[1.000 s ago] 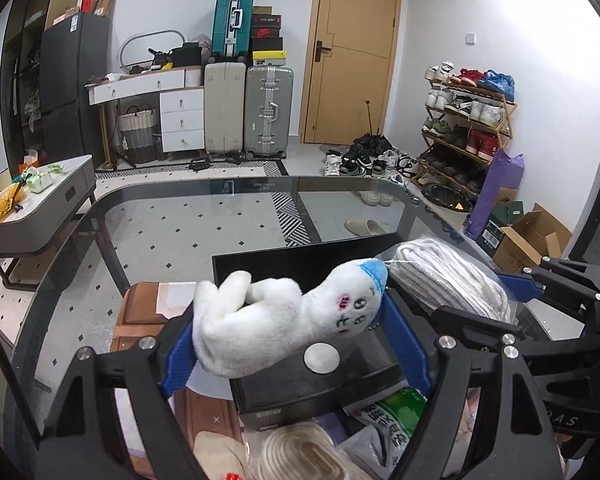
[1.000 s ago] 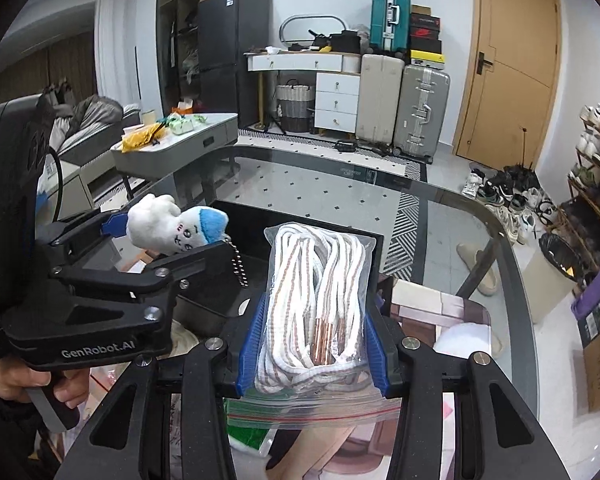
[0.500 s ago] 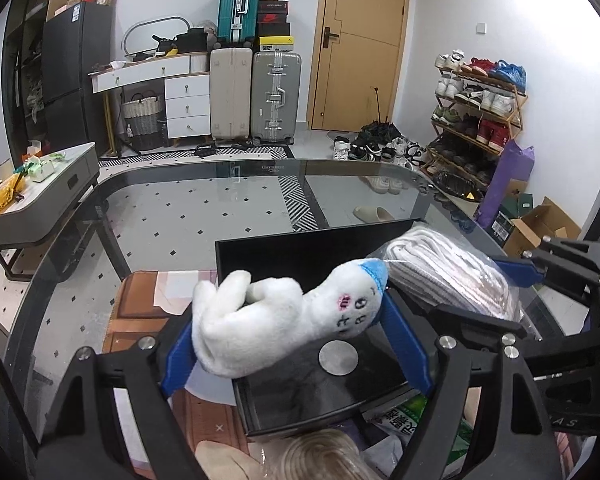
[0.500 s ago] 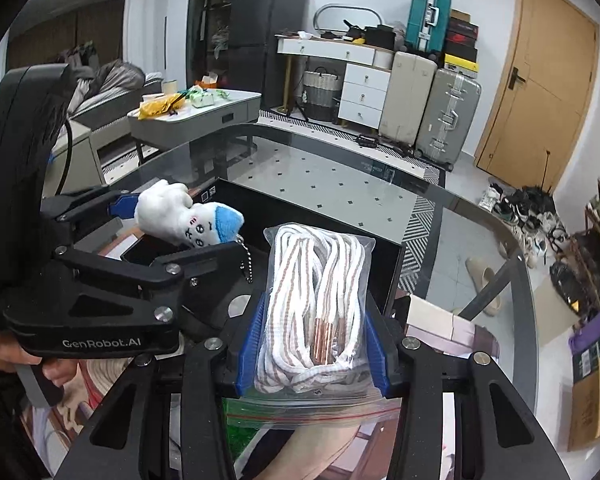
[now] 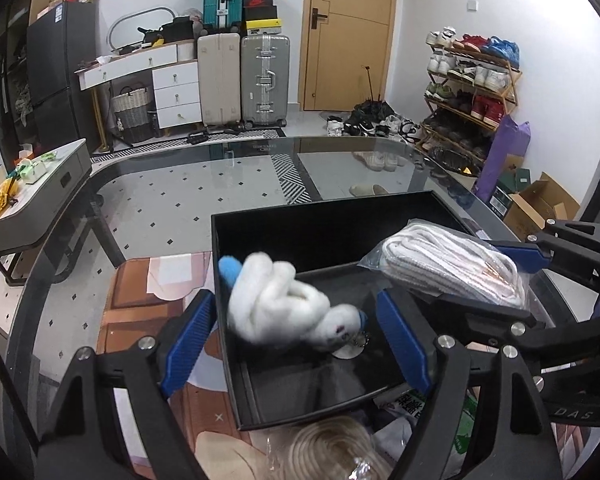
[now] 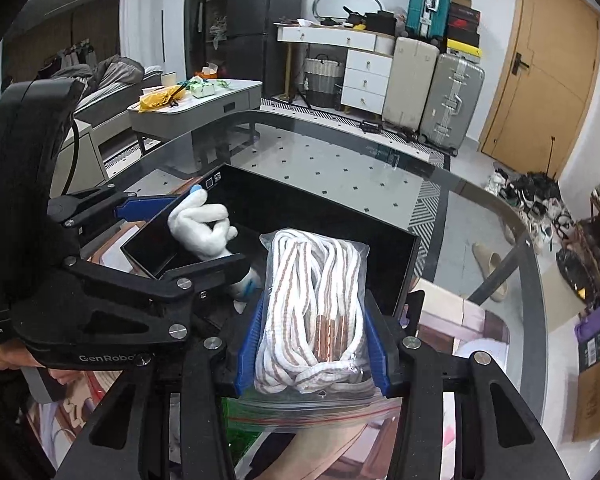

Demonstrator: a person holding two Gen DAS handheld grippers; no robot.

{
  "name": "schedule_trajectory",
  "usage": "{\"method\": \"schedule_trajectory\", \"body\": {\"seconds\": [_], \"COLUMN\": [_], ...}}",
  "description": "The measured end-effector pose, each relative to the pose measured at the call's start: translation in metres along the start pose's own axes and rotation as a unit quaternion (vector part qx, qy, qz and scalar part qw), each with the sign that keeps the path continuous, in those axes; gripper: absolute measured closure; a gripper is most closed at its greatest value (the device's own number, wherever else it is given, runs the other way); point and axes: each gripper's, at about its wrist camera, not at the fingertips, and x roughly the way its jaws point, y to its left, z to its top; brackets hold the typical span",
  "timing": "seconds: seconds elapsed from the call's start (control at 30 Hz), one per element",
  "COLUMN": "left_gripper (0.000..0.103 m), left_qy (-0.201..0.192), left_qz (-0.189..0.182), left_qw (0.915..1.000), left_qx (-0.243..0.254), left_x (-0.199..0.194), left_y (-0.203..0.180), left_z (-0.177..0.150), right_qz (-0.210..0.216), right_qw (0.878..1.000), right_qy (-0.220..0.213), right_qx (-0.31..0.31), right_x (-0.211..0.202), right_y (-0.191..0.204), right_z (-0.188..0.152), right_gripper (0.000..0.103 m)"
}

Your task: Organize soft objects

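Observation:
A white plush toy [image 5: 284, 304] with blue ends lies tilted and blurred inside the black box [image 5: 324, 210], head down on the box floor, a small chain by its face. My left gripper [image 5: 296, 340] straddles it, open, both blue pads clear of the plush. In the right wrist view the plush [image 6: 204, 228] leans against the box's [image 6: 332, 208] left wall between the left gripper's fingers [image 6: 140, 204]. My right gripper [image 6: 314, 340] is shut on a clear zip bag of white rope [image 6: 312, 304], held over the box's near right corner; the bag of rope [image 5: 452, 268] also shows in the left wrist view.
The box sits on a round glass table [image 5: 172, 200], partly on a printed mat [image 5: 140, 308]. At the near edge lie a pale fuzzy item [image 5: 332, 444] and a green-printed packet [image 5: 416, 404]. A person's hand [image 6: 4, 356] holds the left gripper's handle.
The plush has left the left gripper's pads and tipped head-down into the box. Both grippers have sunk closer to the box; the right one keeps its hold on the rope bag.

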Motion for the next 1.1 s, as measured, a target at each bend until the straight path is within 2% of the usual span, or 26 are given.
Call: {"method": "schedule_trajectory", "body": {"seconds": [0.17,0.23,0.27,0.3,0.37,0.47,0.6,0.77,1.1], "left_gripper": [0.019,0.019,0.017,0.015,0.008,0.002,0.0,0.0,0.0], "left_qy": [0.006,0.009,0.009,0.008,0.003,-0.013,-0.031,-0.045,-0.058], "left_qz": [-0.008,-0.012,-0.016,-0.02,-0.036,-0.043,-0.037,-0.029,-0.016], "left_qw": [0.9999,0.9999,0.9998,0.9998,0.9993,0.9989,0.9988,0.9984,0.9978], "left_qx": [0.01,0.007,0.003,-0.002,-0.01,-0.014,-0.011,-0.017,-0.027], "left_x": [-0.005,-0.007,-0.009,-0.012,-0.019,-0.032,-0.048,-0.069,-0.101], "left_y": [0.0,0.002,0.004,0.007,0.011,0.015,0.016,0.023,0.028], "left_z": [-0.001,0.0,0.001,0.001,0.001,0.0,-0.005,-0.014,-0.041], "right_qz": [-0.001,-0.011,-0.02,-0.025,-0.021,-0.028,-0.04,-0.049,-0.033], "right_qw": [1.0,1.0,0.999,0.999,0.998,0.998,0.997,0.995,0.991], "right_qy": [-0.005,-0.019,-0.027,-0.036,-0.055,-0.057,-0.064,-0.075,-0.089], "right_qx": [-0.009,-0.019,-0.02,-0.021,-0.015,-0.013,0.01,0.04,0.089], "right_x": [-0.005,-0.006,-0.008,-0.011,-0.021,-0.032,-0.046,-0.067,-0.104], "right_y": [0.006,0.008,0.009,0.008,0.006,0.008,0.009,0.008,0.016], "right_z": [-0.005,-0.005,-0.006,-0.007,-0.009,-0.011,-0.02,-0.033,-0.057], "right_gripper": [0.057,0.052,0.045,0.031,0.013,0.01,0.001,0.001,0.001]}}
